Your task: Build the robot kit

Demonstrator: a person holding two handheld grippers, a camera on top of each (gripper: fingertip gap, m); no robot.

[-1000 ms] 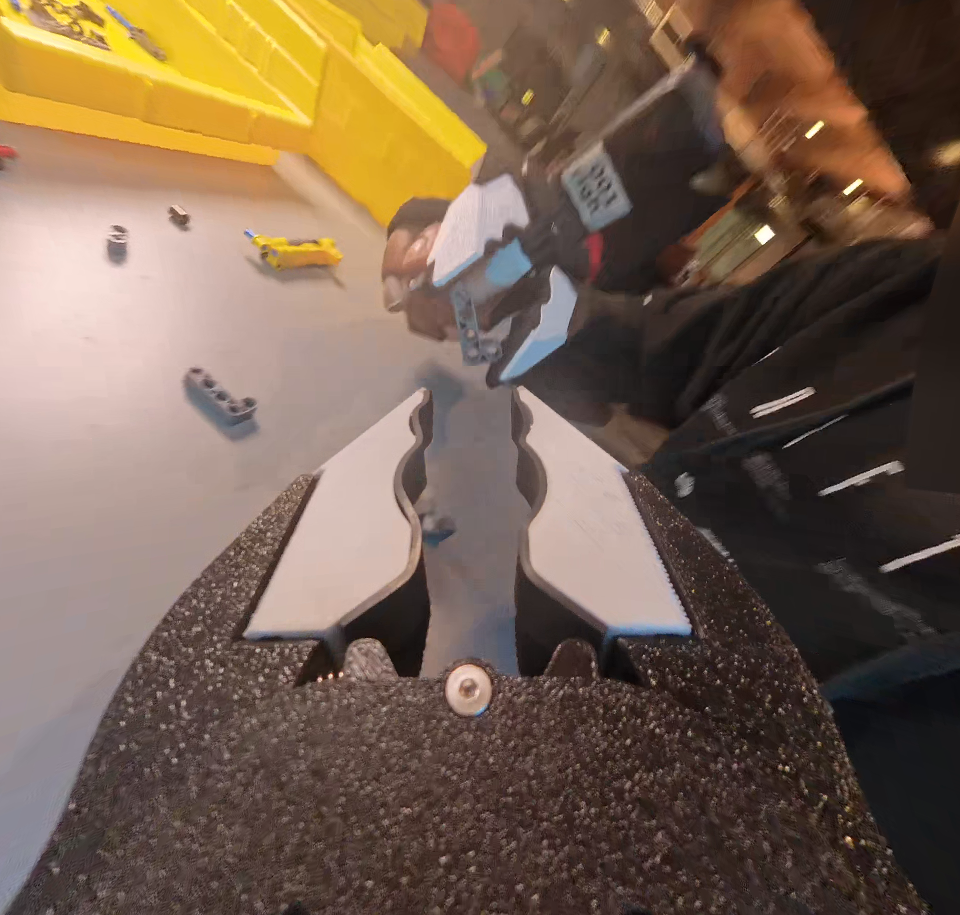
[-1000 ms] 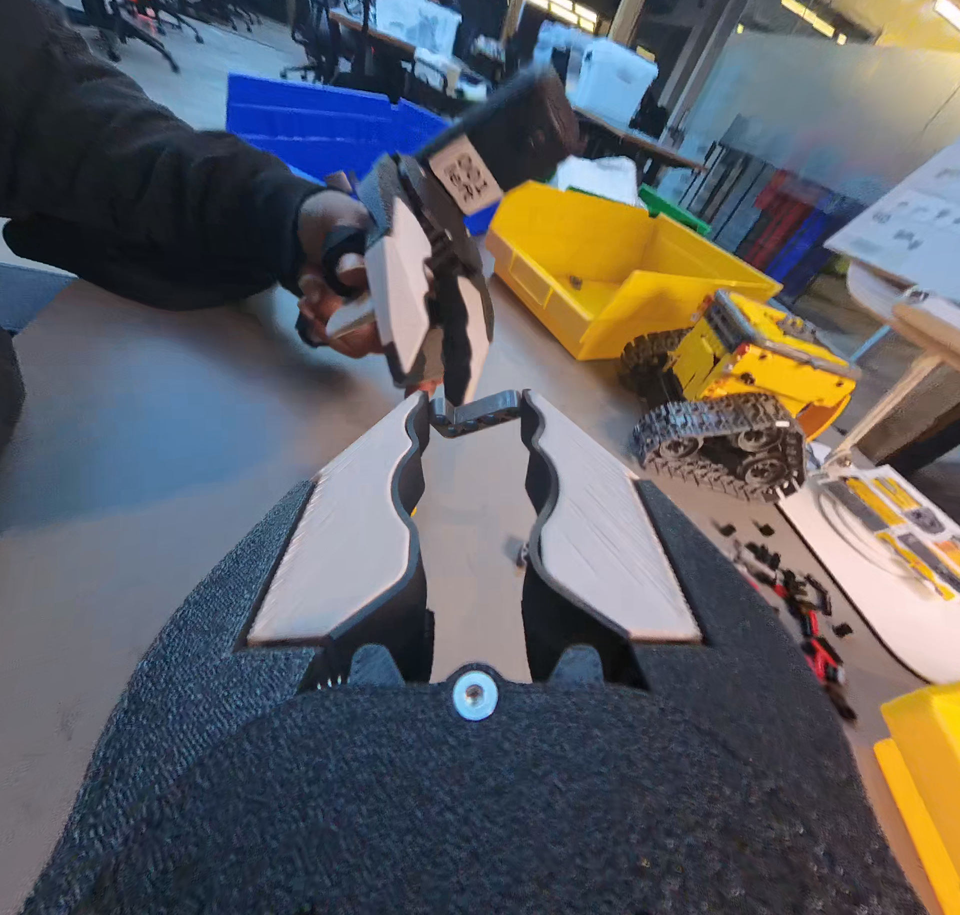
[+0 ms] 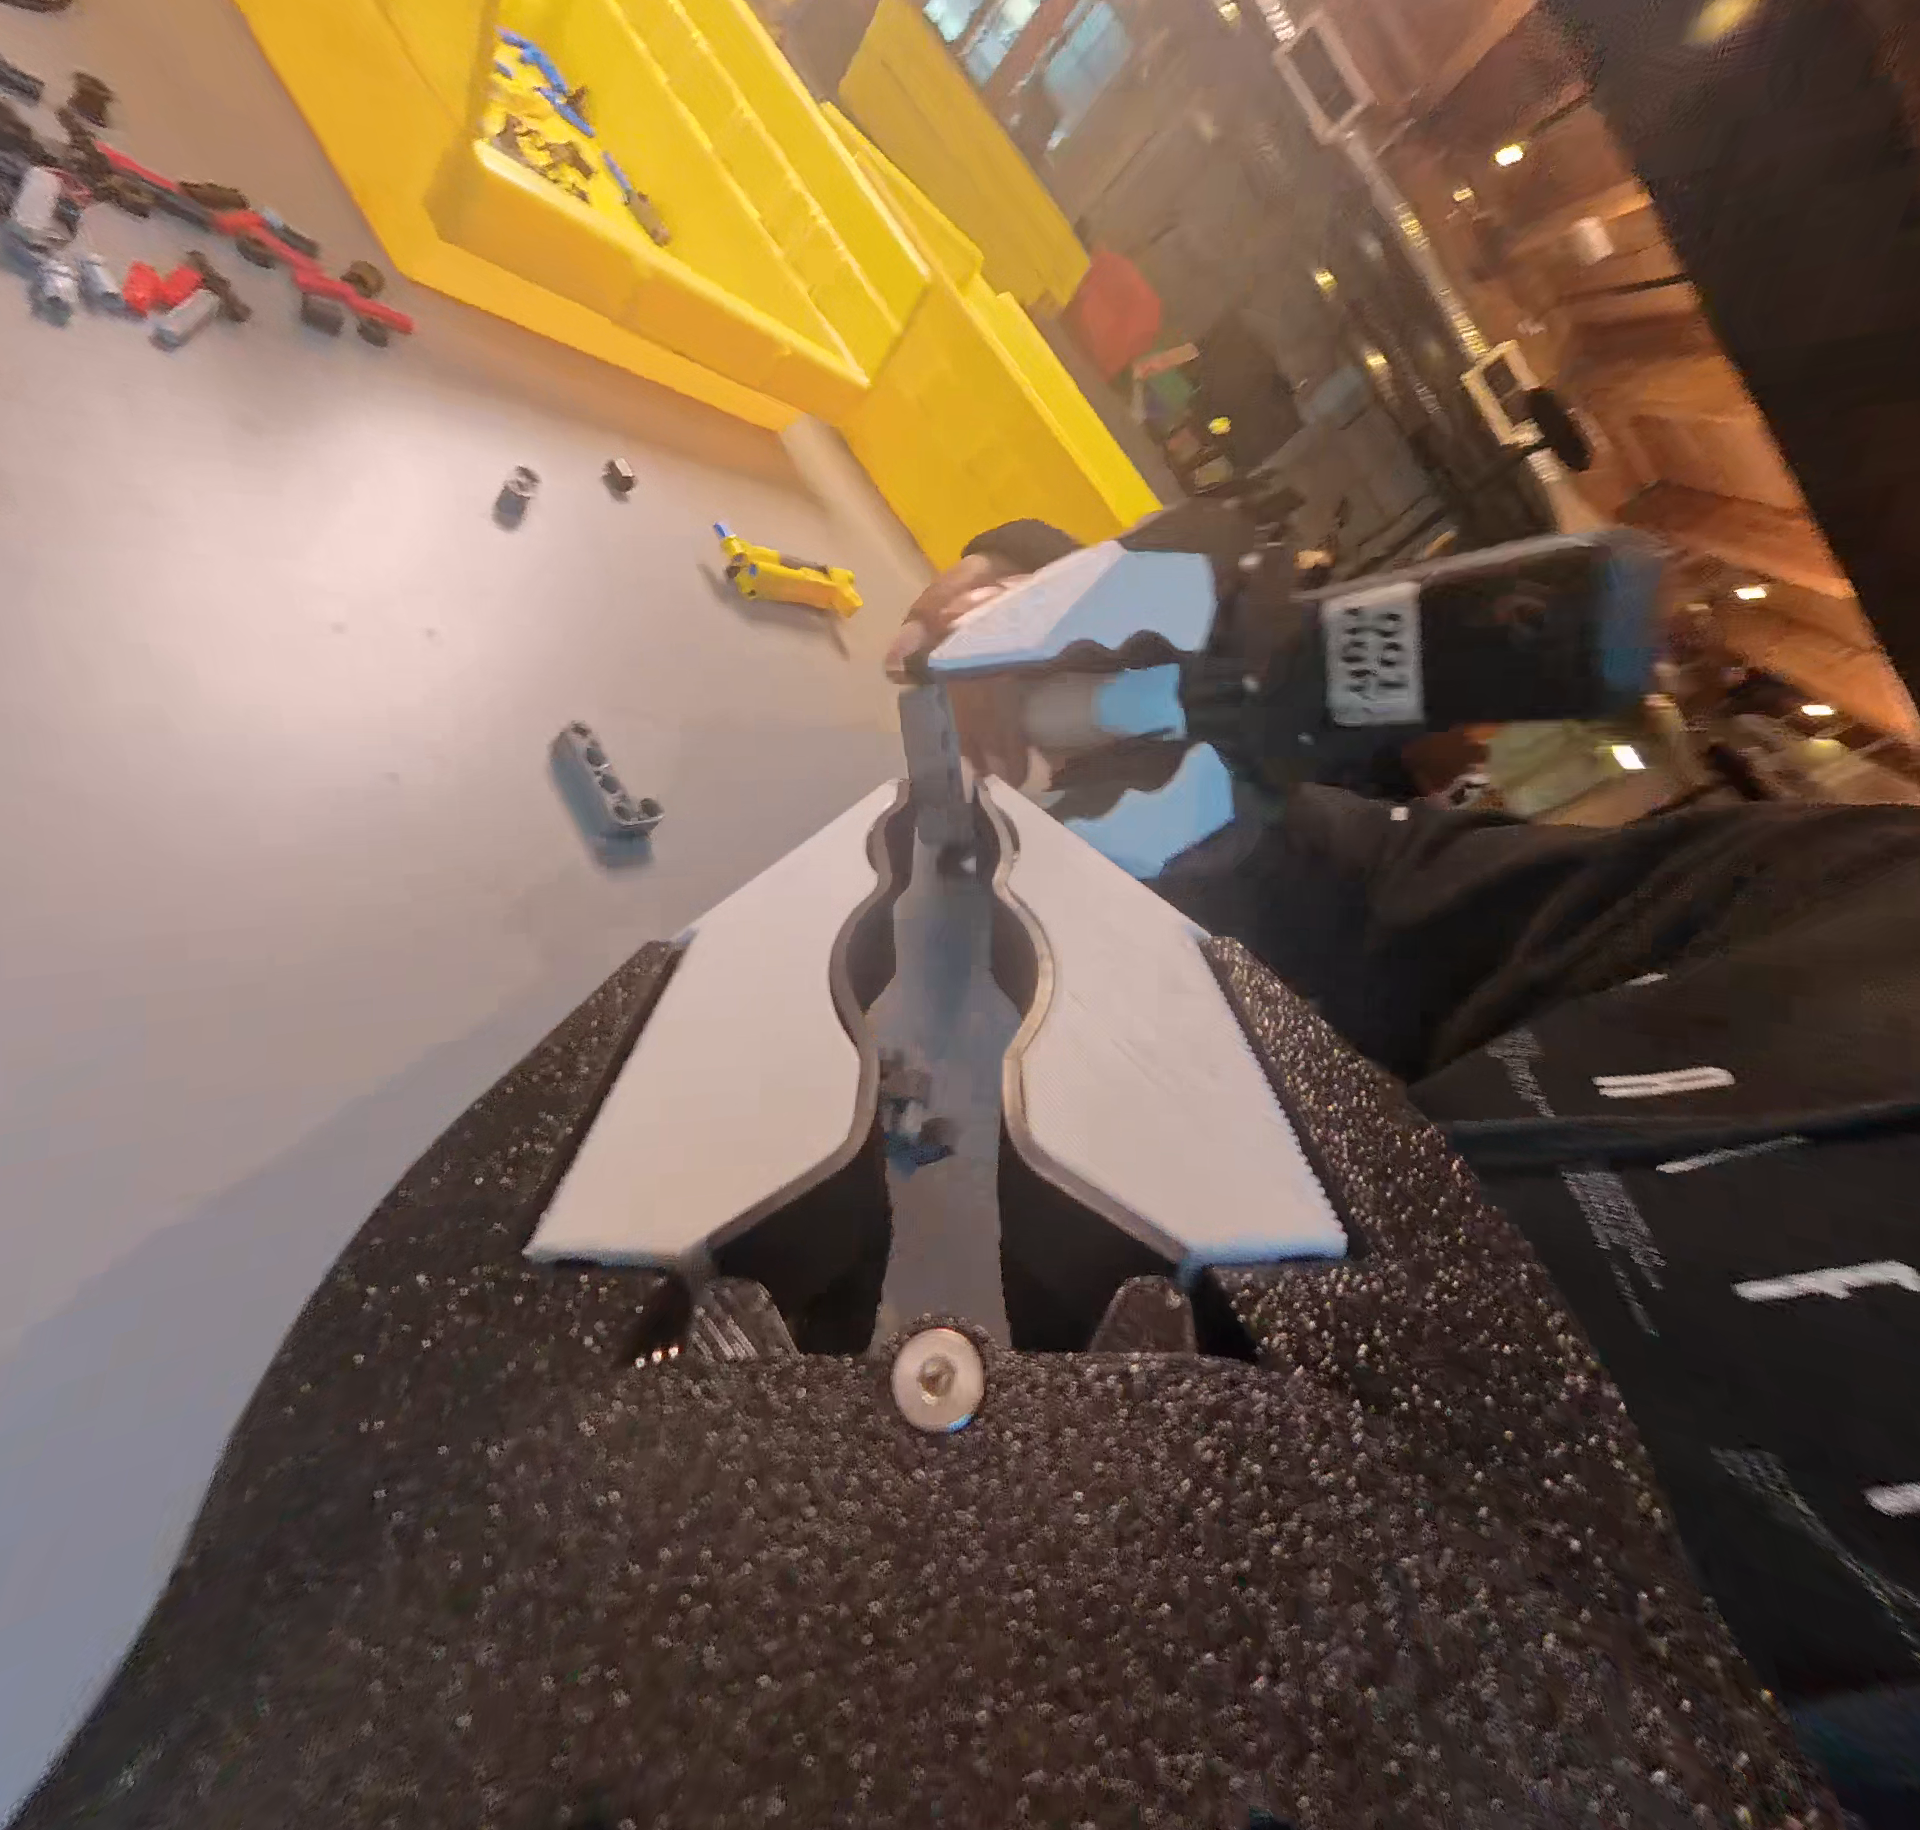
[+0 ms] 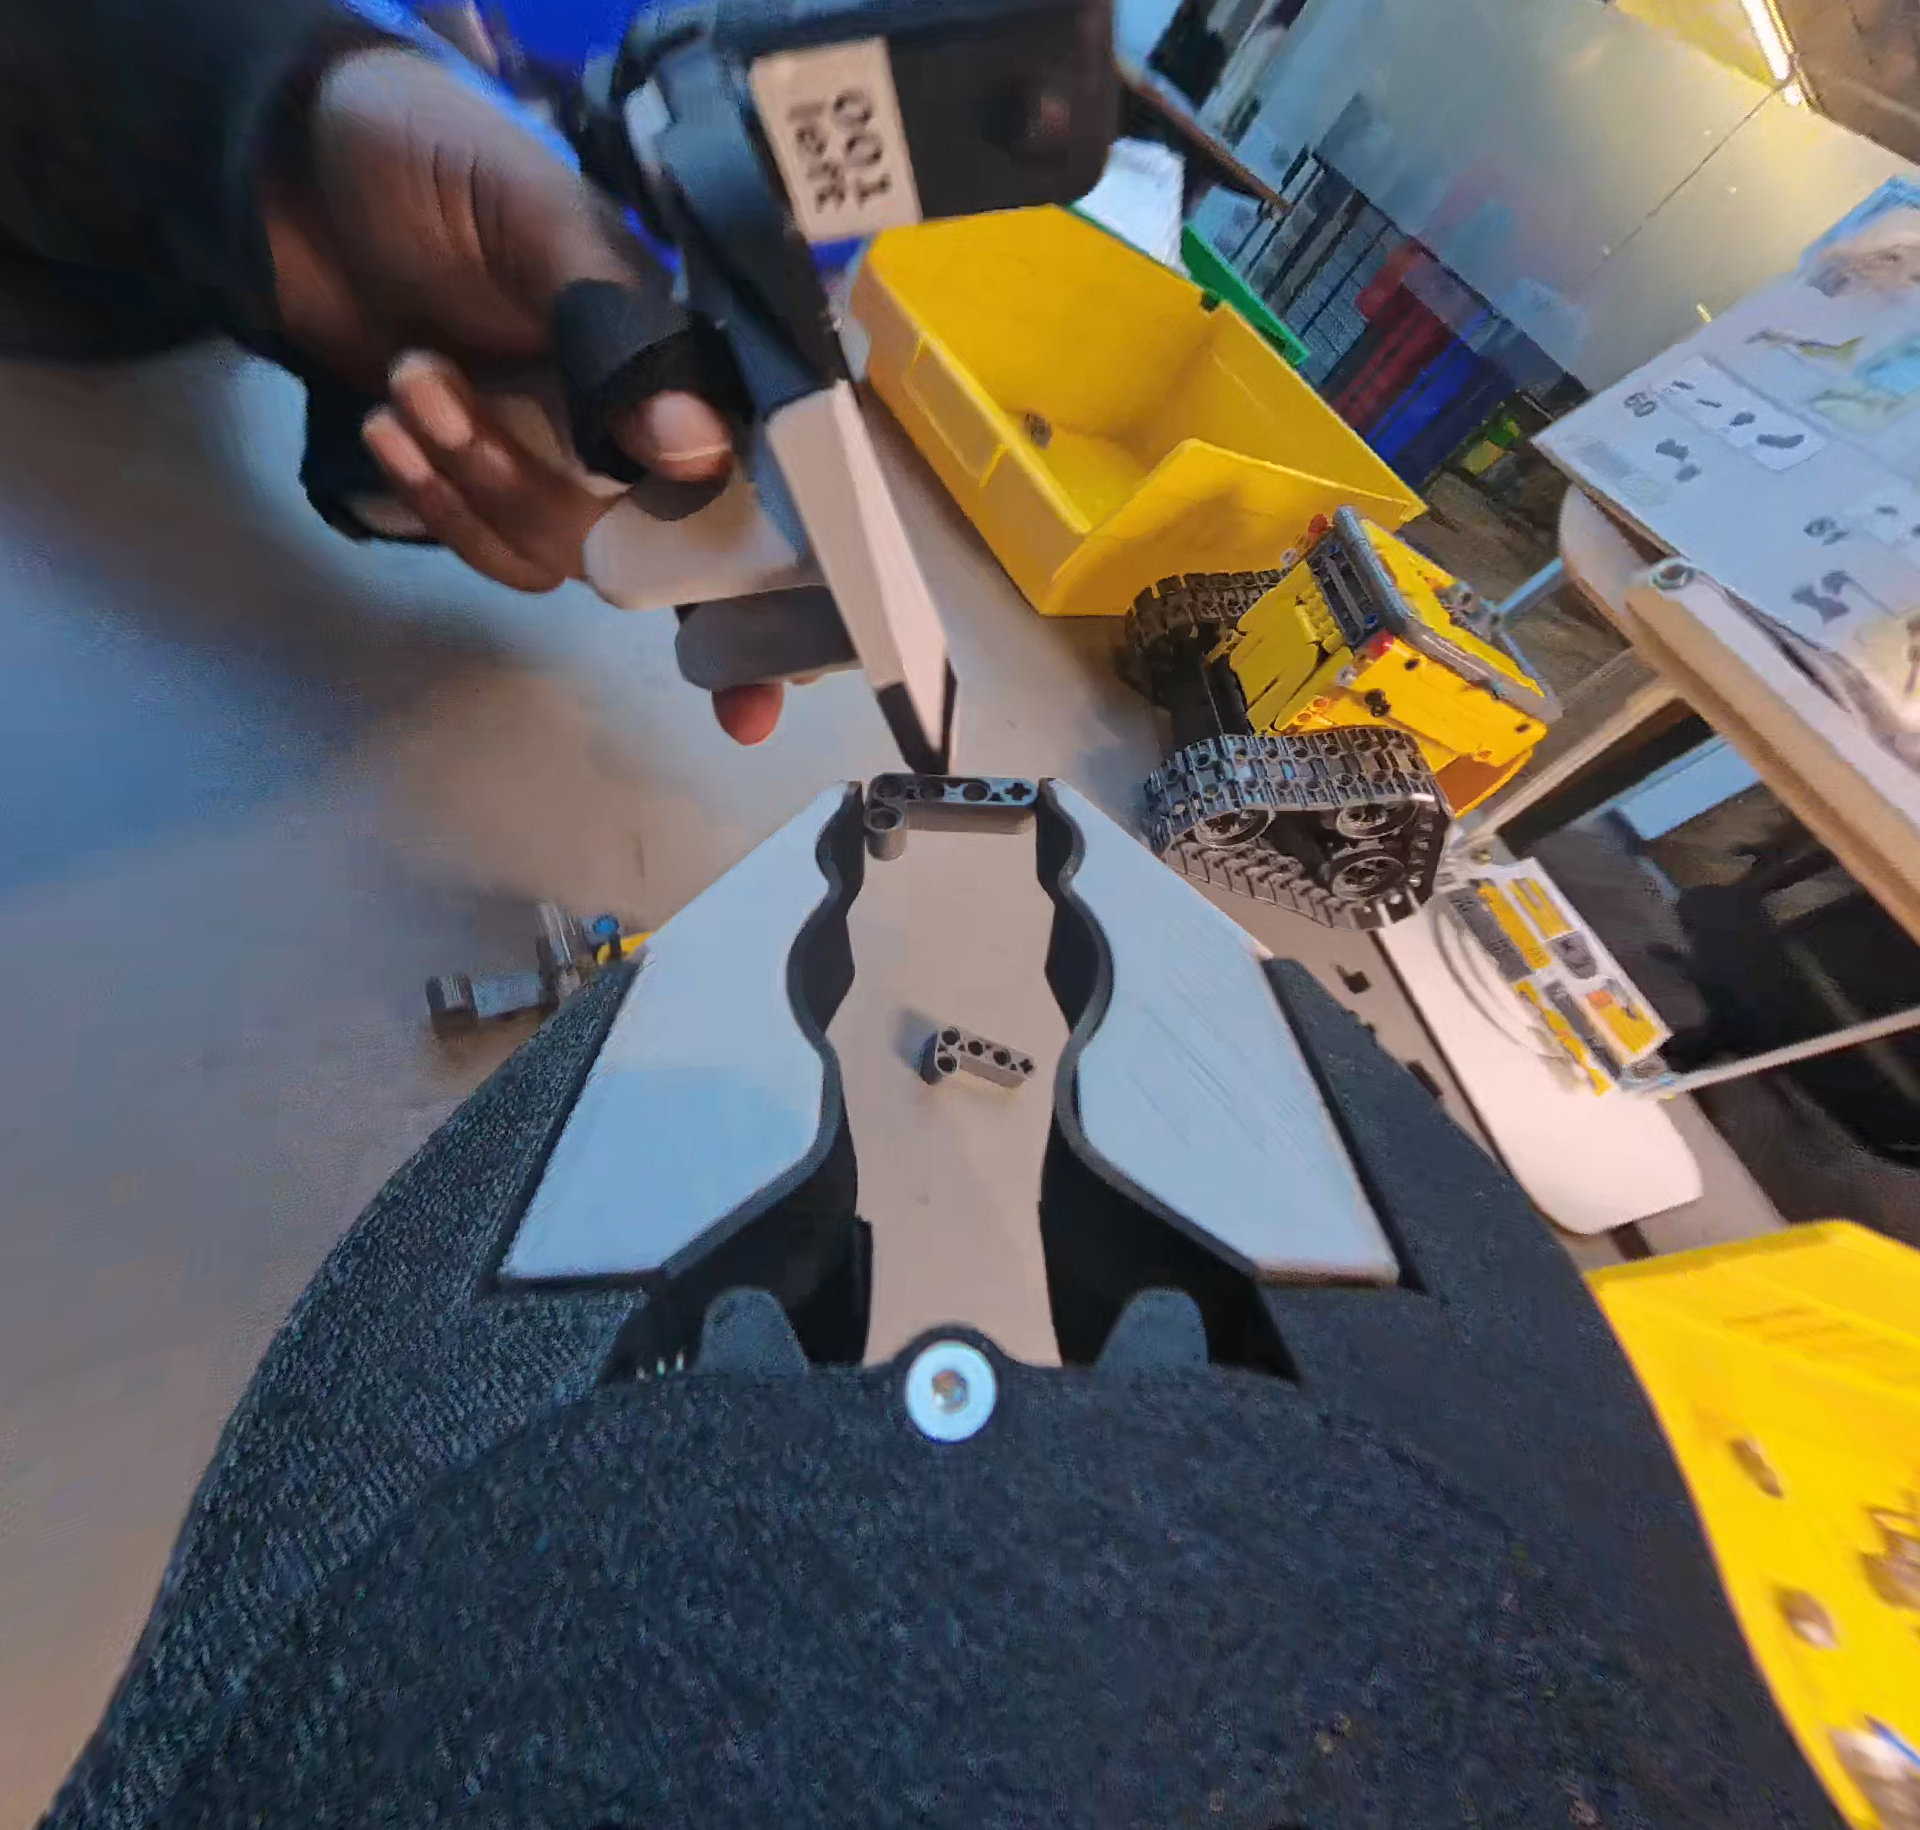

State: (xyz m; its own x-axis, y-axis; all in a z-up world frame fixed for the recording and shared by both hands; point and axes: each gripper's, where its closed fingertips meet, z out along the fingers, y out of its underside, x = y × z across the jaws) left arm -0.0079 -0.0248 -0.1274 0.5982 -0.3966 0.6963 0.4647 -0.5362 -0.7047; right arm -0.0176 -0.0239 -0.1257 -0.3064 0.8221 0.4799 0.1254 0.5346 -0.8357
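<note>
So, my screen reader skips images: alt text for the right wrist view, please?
The right gripper grips a dark grey L-shaped beam above a table, the left gripper just beyond. A yellow tracked model stands to the right.

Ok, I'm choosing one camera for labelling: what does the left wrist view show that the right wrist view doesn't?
Only the left wrist view: blue and dark small parts in a yellow bin, and red and grey loose pieces. Only the right wrist view: the yellow tracked model and the open booklet. Both: the table, the right gripper shut on the grey L-shaped beam, and the left gripper with its tips at that beam.
</note>
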